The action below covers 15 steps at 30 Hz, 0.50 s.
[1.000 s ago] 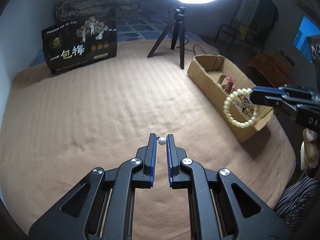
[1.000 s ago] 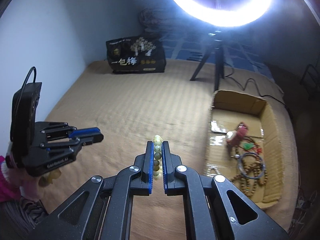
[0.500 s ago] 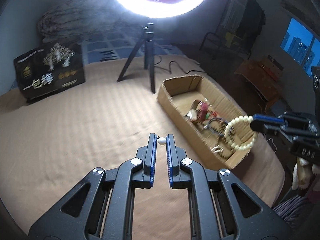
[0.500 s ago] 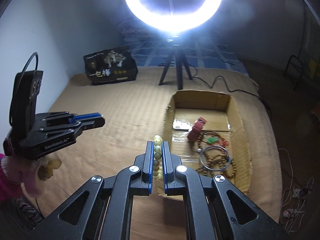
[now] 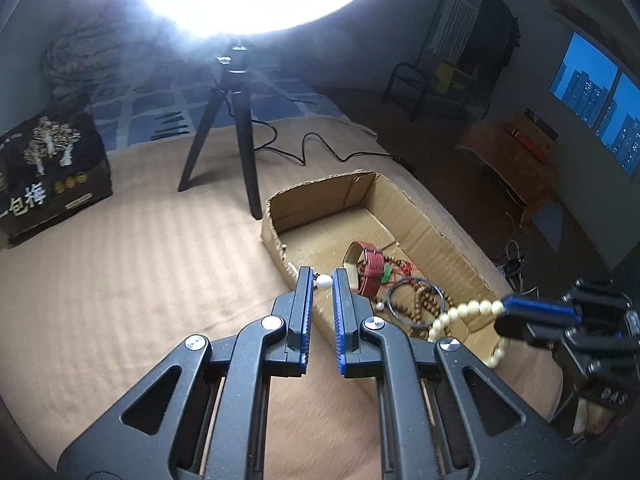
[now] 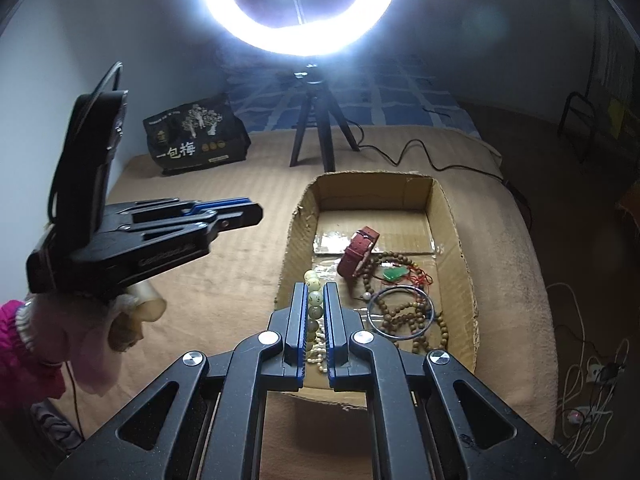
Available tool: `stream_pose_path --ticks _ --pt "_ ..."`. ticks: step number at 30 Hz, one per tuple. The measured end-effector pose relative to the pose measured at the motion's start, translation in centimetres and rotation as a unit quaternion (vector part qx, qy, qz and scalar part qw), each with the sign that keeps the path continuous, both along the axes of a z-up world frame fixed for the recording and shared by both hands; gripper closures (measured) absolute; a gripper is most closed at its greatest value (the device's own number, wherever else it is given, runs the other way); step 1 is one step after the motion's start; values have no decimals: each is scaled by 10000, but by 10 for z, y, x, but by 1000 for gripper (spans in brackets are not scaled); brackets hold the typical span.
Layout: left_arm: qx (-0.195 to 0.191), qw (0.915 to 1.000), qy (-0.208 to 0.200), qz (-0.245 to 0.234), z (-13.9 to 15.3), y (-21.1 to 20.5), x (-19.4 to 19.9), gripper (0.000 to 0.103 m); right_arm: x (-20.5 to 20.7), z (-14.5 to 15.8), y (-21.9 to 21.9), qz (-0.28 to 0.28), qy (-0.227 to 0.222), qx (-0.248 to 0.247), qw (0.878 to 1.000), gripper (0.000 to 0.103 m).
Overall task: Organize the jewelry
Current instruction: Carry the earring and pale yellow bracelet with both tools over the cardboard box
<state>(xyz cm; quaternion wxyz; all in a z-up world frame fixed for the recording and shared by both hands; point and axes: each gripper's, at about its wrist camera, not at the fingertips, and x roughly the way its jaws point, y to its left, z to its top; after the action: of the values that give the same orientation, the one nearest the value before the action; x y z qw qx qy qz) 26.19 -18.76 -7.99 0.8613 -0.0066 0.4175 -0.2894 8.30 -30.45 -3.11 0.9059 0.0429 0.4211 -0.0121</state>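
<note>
The left tongs (image 5: 323, 282) are squeezed nearly closed at mid frame. The right tongs (image 6: 314, 294) pinch tight at lower middle.

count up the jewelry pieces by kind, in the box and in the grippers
Pale bead bracelet, in the right gripper: 1
White pearl piece, in the left gripper: 1
Red strap in the cardboard box: 1
Green pendant on red cord: 1
Thin bangle: 1
Brown wooden bead strands, tangled: at least 1
Total: at least 6

We see a ring light (image 6: 300, 8) blazing on its tripod (image 6: 316, 128) far back, a dark printed bag (image 6: 194, 138), perhaps snacks, far left.
</note>
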Motion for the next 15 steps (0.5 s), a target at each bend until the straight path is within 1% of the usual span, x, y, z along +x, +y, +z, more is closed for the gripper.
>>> stream_pose_path --ticks 9,15 --pt "105 9999 46 -9 -12 -26 19 95 6 -6 -9 -83 100 -4 9999 97" --pt "139 9999 63 5 -15 -33 23 95 7 -9 -13 -140 160 7 9998 97"
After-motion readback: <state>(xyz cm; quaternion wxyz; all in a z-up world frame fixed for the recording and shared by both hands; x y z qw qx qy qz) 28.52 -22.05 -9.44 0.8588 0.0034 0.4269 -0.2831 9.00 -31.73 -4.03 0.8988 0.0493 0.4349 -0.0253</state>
